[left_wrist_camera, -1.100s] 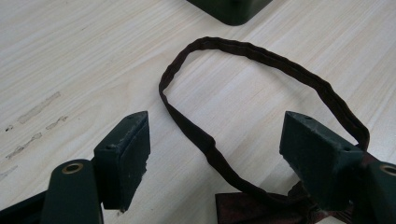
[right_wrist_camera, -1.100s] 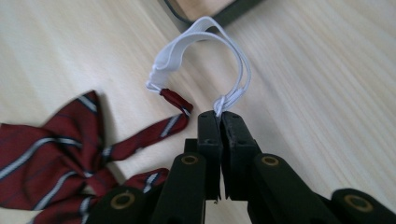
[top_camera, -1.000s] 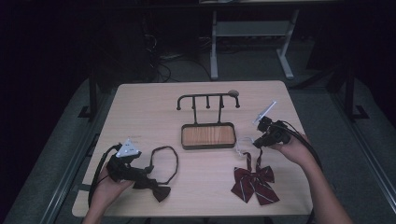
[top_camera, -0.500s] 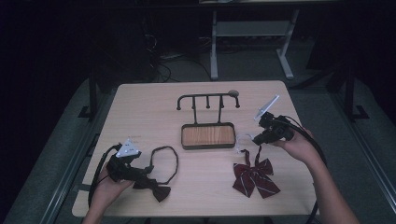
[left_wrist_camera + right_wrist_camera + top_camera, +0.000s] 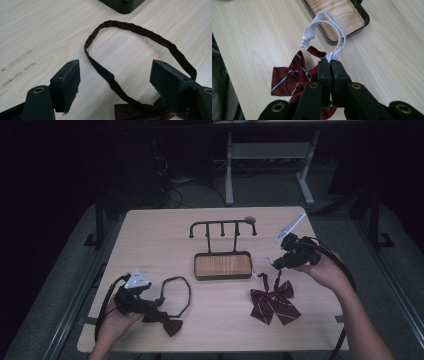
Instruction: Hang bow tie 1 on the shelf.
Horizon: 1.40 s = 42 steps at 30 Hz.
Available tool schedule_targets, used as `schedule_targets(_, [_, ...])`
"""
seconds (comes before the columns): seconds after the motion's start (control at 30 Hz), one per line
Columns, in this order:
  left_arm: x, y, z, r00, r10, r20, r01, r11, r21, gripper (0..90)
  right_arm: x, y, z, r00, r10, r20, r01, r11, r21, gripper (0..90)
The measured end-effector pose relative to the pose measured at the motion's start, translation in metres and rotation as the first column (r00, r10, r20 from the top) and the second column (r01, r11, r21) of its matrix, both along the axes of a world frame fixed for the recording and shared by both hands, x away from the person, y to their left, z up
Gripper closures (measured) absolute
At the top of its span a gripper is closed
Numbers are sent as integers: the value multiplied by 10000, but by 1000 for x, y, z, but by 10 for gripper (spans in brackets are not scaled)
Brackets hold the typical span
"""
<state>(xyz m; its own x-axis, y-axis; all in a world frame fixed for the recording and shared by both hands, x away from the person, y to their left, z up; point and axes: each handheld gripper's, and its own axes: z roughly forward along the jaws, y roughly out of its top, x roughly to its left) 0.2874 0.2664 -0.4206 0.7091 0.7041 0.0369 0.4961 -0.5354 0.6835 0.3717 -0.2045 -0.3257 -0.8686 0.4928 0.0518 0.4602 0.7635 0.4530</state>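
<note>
right gripper clamped on white elastic loop of striped red bow tie, bow hanging down to table right of wooden-base rack, left gripper jaws wide apart, nothing gripped, straddling strap of dark bow tie flat on table

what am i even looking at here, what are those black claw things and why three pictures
A person sits at a wooden table and holds a hand-operated two-jaw gripper in each hand. The high view looks down from above the person; the other two pictures come from cameras riding on each gripper, looking along its black jaws. On the table stand a small rack with hooks on a wood-topped base, and two bow ties. The right gripper is shut on the white elastic loop of the striped red bow tie, which hangs from it. The left gripper is open, its jaws standing either side of the strap of the dark bow tie.
</note>
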Motion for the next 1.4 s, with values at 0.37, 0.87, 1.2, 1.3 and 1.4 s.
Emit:
schedule_targets(0.37, [0,0,1,10000,-57,41,57,10000,60,247,-3,5,16,9995,202,240,-203,9998,39,871])
schedule_targets(0.87, [0,0,0,10000,-31,31,31,10000,-26,244,-1,13,35,9977,469,479,-479,9987,191,871])
schedule_targets(1.2, [0,0,0,10000,-24,20,24,10000,-41,243,5,18,49,9971,493,578,-509,9984,259,871])
schedule_targets(1.3, [1,1,0,10000,-30,-1,30,10000,-37,243,7,20,53,9968,528,606,-546,9981,274,871])
schedule_targets(1.4, [1,1,0,10000,-30,33,30,10000,-49,243,12,22,59,9967,502,643,-519,9983,248,871])
